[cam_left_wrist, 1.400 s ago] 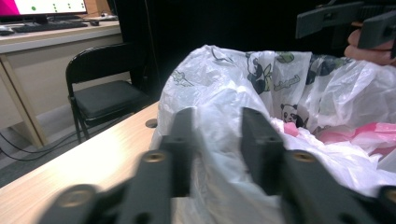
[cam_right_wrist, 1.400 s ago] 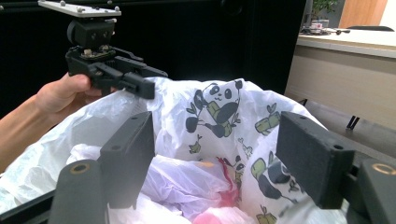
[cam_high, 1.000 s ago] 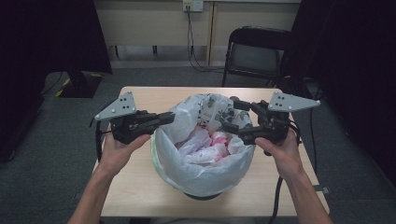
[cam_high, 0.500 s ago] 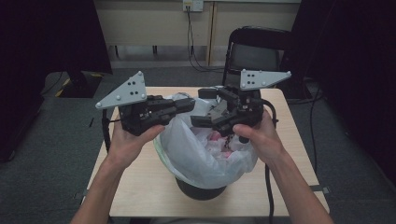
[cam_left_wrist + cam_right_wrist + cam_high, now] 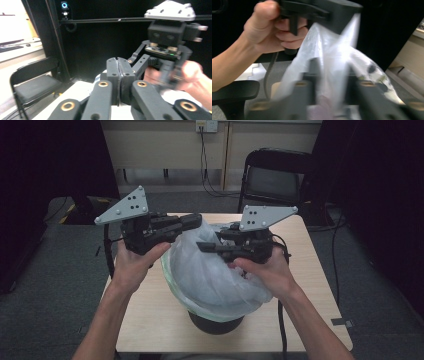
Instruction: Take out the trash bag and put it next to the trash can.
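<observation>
A translucent white bin liner (image 5: 220, 275) is seen drawn up out of a dark round bin (image 5: 216, 322), which stands near the middle of a pale wooden table (image 5: 150, 320); the liner's lower part bulges over the bin's rim, and its gathered top is pulled up above the bin.

The left gripper (image 5: 195, 221) is held above the bin's far left side, its jaws pressed together on the liner's upper edge. In the left gripper view its jaws (image 5: 117, 75) are seen fully closed (a thin pale seam is caught between them, though the film itself can hardly be made out there).

The right gripper (image 5: 202, 247) is held above the bin's far right side, pointing toward the left gripper. Its jaws have just been closing, and in the right gripper view the liner's film (image 5: 329, 75) is seen stretched between them and up to the left gripper (image 5: 342, 15); whether the pads already press on the film cannot be told, since that view is blurred.

A black folding chair (image 5: 275, 180) stands beyond the bin, behind the table. No brand, label or readable writing is seen on the liner, the bin or the grippers.
</observation>
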Demonstrator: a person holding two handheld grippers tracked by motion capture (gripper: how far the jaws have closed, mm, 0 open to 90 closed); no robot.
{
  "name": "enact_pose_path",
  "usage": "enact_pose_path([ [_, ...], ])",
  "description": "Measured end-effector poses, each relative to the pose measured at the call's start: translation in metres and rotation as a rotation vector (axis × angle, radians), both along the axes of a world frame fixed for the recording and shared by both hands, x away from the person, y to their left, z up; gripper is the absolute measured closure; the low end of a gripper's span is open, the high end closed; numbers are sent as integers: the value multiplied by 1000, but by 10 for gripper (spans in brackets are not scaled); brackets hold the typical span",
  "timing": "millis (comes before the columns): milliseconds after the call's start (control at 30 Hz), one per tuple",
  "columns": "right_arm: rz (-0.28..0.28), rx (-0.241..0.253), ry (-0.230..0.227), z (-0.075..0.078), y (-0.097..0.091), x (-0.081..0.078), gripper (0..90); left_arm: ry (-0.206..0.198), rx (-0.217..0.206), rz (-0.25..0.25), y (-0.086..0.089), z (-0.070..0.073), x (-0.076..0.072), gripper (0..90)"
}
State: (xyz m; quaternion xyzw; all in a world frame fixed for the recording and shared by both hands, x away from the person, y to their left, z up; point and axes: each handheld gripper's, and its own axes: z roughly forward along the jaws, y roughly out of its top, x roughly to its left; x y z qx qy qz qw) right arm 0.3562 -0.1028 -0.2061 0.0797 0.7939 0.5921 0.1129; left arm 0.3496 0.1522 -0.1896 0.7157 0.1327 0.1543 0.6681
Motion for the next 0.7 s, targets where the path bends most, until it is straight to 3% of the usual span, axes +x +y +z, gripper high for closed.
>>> enact_pose_path([
  [33,0,4,18,0,-1,2,860,-5,2,-6,0,-1,0,821],
  [67,0,11,27,0,-2,4,893,-15,9,-4,-1,-2,-1,700],
  [133,-4,31,34,2,-5,6,900,-14,19,-10,-3,-5,0,403],
  [167,-2,38,36,4,-5,6,900,-21,36,-19,-5,-7,0,318],
  [200,-1,46,36,7,-6,6,900,-27,47,-32,-6,-9,1,272],
  [300,5,95,22,22,-8,5,900,-36,99,-63,-17,-17,2,258],
  [367,5,112,10,31,-7,4,900,-42,129,-69,-25,-20,1,307],
  [400,2,110,-2,35,-6,3,900,-51,132,-74,-27,-20,0,502],
  [433,-3,104,-5,37,-5,3,899,-41,125,-73,-27,-20,0,625],
  [467,-4,102,-4,38,-6,3,825,-43,123,-72,-25,-20,-1,711],
  [500,-3,105,9,38,-8,4,664,-54,119,-69,-22,-20,-2,802],
  [567,-58,111,8,36,-14,4,384,-54,102,-67,-15,-21,-3,860],
  [633,-68,112,18,32,-23,7,241,-52,66,-56,-6,-19,-3,872],
  [700,-76,101,25,29,-28,9,170,-49,27,-44,3,-15,-3,879],
])
